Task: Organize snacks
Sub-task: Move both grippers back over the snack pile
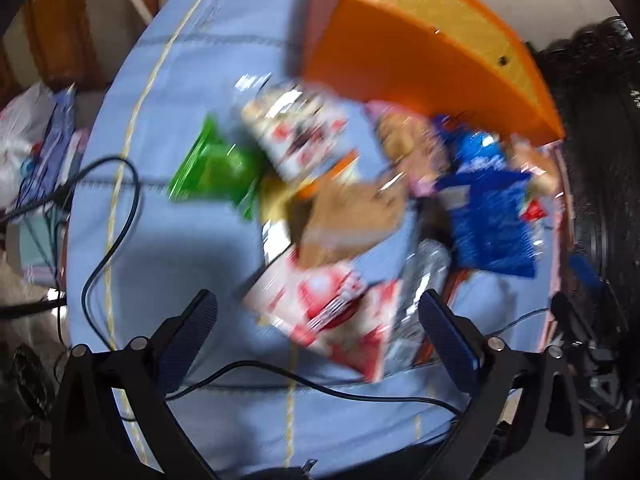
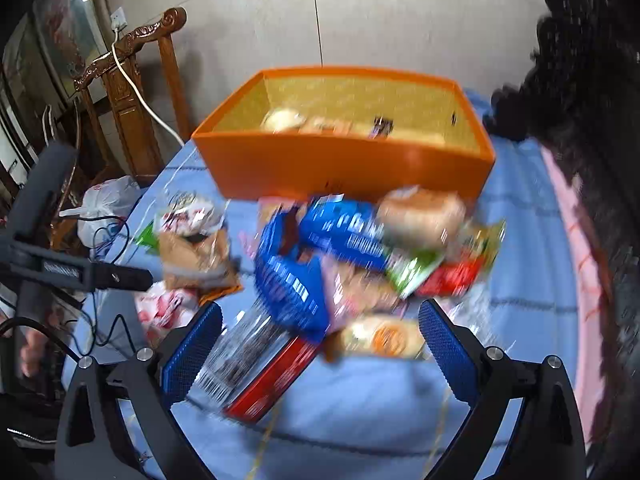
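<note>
A pile of snack packets lies on a blue cloth in front of an orange box [image 2: 344, 160], which holds a few snacks. Both views are motion-blurred. In the left wrist view I see a green packet [image 1: 212, 168], a red-and-white packet [image 1: 332, 312], a brown packet [image 1: 348, 220] and a blue packet [image 1: 488, 208]. My left gripper [image 1: 320, 312] is open and empty above the red-and-white packet. My right gripper [image 2: 320, 320] is open and empty above a blue packet [image 2: 296, 280] and a red-edged packet [image 2: 260, 372].
A wooden chair [image 2: 132, 80] and a white plastic bag [image 2: 104, 204] stand left of the table. Black cables [image 1: 112, 224] run across the cloth's left and near side. A dark carved object [image 2: 592, 120] lines the right edge. The left gripper shows in the right wrist view [image 2: 80, 272].
</note>
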A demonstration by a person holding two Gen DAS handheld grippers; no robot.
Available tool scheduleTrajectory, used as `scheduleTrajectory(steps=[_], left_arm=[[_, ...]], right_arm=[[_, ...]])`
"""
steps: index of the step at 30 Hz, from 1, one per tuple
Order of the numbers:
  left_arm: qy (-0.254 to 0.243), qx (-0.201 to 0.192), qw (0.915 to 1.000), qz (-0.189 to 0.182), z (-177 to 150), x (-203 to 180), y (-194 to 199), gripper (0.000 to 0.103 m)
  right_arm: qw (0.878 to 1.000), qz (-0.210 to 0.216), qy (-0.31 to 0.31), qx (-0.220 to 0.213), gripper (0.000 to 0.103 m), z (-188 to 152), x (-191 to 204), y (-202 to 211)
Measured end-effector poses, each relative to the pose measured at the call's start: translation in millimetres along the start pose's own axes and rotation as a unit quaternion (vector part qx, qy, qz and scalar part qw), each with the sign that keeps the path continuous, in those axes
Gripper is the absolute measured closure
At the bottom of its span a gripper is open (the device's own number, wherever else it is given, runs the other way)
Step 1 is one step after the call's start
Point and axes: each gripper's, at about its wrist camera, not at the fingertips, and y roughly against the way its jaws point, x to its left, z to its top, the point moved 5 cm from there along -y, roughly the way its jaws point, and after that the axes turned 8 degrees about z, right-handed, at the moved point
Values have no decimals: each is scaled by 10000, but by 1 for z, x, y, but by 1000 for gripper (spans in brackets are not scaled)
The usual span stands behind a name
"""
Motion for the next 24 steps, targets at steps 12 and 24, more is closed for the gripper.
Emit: scheduleTrajectory(steps=[12,24], left_arm=[[-865,-769,9921,488,-2,-38,2,4],[-802,-451,9933,693,27,-43,-35,4]], right_arm=[[10000,57,-37,47,4,-14,10,12],[9995,-43,-279,136,4,-25,-3,17]])
